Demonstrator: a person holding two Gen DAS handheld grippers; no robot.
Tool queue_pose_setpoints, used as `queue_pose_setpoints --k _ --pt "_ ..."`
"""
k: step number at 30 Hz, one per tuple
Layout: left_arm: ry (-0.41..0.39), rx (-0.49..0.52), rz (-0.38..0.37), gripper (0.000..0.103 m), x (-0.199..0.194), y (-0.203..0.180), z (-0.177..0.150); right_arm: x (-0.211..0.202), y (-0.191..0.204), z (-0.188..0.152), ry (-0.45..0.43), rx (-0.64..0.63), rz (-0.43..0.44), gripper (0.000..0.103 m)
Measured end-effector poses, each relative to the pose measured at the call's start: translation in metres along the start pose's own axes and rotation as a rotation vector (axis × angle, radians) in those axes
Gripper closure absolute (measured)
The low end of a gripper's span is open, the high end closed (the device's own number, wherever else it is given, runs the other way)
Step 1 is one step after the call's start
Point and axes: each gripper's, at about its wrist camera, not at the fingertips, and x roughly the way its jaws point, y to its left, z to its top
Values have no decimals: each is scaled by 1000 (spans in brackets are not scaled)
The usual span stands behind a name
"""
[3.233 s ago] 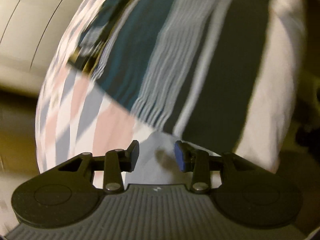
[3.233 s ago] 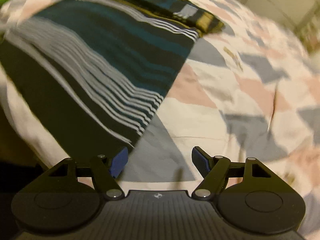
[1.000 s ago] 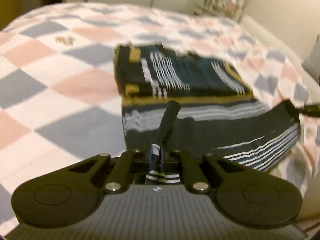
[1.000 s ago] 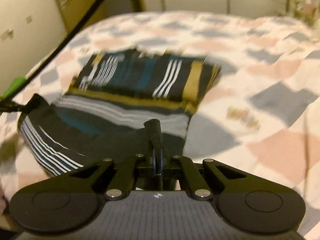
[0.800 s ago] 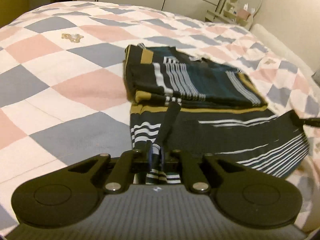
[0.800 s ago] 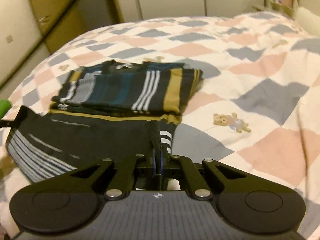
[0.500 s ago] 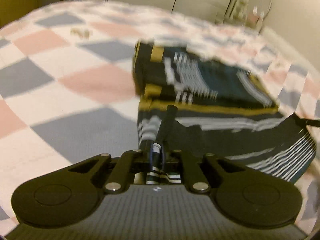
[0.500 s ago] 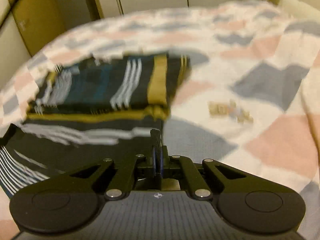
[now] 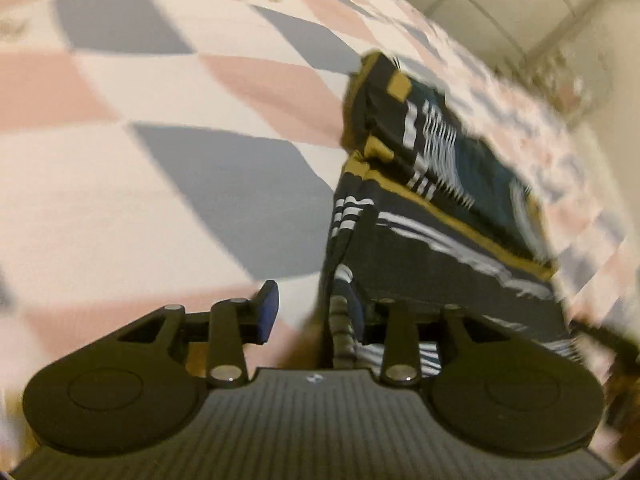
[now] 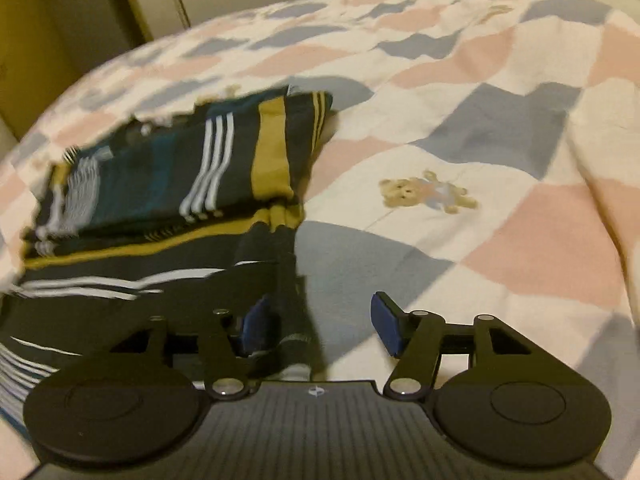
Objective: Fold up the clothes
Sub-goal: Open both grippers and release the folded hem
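Both grippers, left gripper [image 9: 312, 316] and right gripper [image 10: 316, 330], hang with fingers spread and nothing pinched at the near corners of the striped garment [image 10: 168, 200], which lies part-folded on the checked quilt [image 10: 480, 128], likely so its edge settles flat.
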Motion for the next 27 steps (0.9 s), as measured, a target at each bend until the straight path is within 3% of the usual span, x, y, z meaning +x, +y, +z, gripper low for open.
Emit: queue_pose_setpoints --k 2,4,6,8,9,10,11,12,13,16,18,20,22,25,27 --pt "5 -47 -50 70 -15 3 -10 -23 -8 -12 -11 64 45 42" --pt "12 -88 -100 60 -23 4 -22 -44 -15 -27 -14 123 85 41" --pt "23 -95 -127 58 -20 2 -32 -58 -18 -46 -6 172 124 41" --pt "30 -61 -117 65 -10 -5 -39 -64 -21 -64 5 218 150 41" --pt "27 -30 -101 82 -7 -9 -41 -62 -21 -71 9 239 160 41" --pt "21 7 -81 98 -7 -12 -43 -58 -22 -75 11 253 175 44" --pt "15 43 -60 99 -6 -16 -45 -54 -22 -78 14 256 181 50" --pt "8 65 -52 99 -9 -17 -46 -50 -21 -79 18 246 176 75" --pt "9 87 -33 99 -13 -16 -46 -47 -20 -77 31 231 172 88" --pt "58 167 64 94 -11 -12 -52 -49 -16 -69 62 161 140 91" --pt "89 233 110 93 1 -17 -58 -41 -17 -72 112 148 97 91" --pt "85 325 172 85 6 -31 -58 -27 -18 -80 150 146 68 89" --pt "69 390 221 72 -3 -41 -58 -33 -13 -78 126 124 45 77" --pt "36 412 262 73 -24 -48 -62 -51 -4 -73 72 88 8 57" --pt "-17 437 300 81 -36 -58 -67 -63 1 -70 36 64 -16 52"
